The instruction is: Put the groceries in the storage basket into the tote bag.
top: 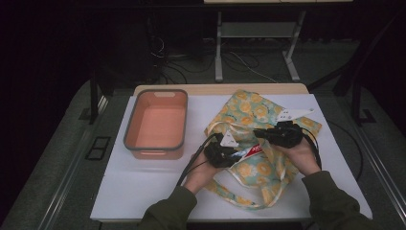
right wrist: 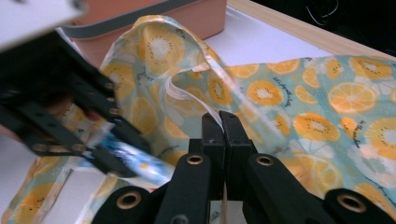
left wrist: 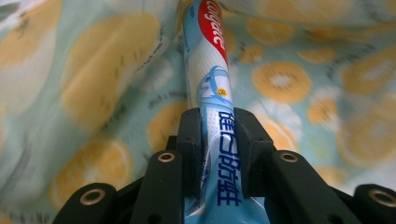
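One toothpaste tube (left wrist: 208,88) clamped lengthwise in left tool (left wrist: 218,140), pointing into bag (left wrist: 84,84).

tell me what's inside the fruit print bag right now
A toothpaste tube runs into the bag, its near end clamped in the left gripper. Cloth covers its far end and anything deeper inside.

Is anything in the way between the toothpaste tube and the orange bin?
Nothing visible. The left hand-held gripper is clamped on the toothpaste tube at the bag mouth; bare tabletop separates it from the orange bin, which looks empty.
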Demonstrator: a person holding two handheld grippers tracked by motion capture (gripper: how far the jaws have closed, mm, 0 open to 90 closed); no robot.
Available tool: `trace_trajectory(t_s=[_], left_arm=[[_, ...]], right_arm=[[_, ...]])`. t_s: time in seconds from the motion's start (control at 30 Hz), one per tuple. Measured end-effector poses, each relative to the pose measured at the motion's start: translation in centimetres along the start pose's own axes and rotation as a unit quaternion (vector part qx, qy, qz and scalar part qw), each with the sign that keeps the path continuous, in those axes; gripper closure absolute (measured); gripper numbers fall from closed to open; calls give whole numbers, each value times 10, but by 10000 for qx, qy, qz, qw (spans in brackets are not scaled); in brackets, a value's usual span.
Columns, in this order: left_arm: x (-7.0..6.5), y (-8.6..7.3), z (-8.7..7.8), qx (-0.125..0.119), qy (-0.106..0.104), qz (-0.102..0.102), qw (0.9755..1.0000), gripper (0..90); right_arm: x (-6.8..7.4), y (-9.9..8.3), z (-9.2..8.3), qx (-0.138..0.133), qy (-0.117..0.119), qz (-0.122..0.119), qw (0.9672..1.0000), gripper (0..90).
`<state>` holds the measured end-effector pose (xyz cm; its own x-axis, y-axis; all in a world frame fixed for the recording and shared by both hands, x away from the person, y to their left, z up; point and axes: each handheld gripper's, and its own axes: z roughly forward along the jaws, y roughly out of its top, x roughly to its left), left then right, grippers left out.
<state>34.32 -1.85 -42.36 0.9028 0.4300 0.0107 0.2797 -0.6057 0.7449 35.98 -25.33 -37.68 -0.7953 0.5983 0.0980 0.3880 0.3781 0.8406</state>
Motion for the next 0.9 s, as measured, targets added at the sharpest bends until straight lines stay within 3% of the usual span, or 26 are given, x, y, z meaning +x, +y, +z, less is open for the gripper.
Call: trace_trajectory(t_s=[0.23, 0.37, 0.43, 0.53, 0.63, 0.9], left_arm=[[10, 15, 29, -214, 232, -344, 9989, 728], [15, 17, 42, -255, 119, -616, 9977, 701], [14, 16, 42, -223, 71, -647, 9976, 679], [15, 13, 30, -460, -62, -755, 9961, 570], [15, 12, 13, -525, -110, -719, 9960, 487], [3, -5, -35, -667, -361, -669, 9949, 413]], right_arm=[[0, 0, 0, -9, 7, -1, 10000, 896], [-1, 0, -1, 6, -17, 20, 10000, 896], [-2, -1, -2, -5, -25, 33, 10000, 896], [-3, -1, -4, -16, -32, 59, 10000, 897], [-4, -1, -4, -24, -33, 68, 10000, 896], [2, -1, -2, 17, 68, 34, 10000, 897]])
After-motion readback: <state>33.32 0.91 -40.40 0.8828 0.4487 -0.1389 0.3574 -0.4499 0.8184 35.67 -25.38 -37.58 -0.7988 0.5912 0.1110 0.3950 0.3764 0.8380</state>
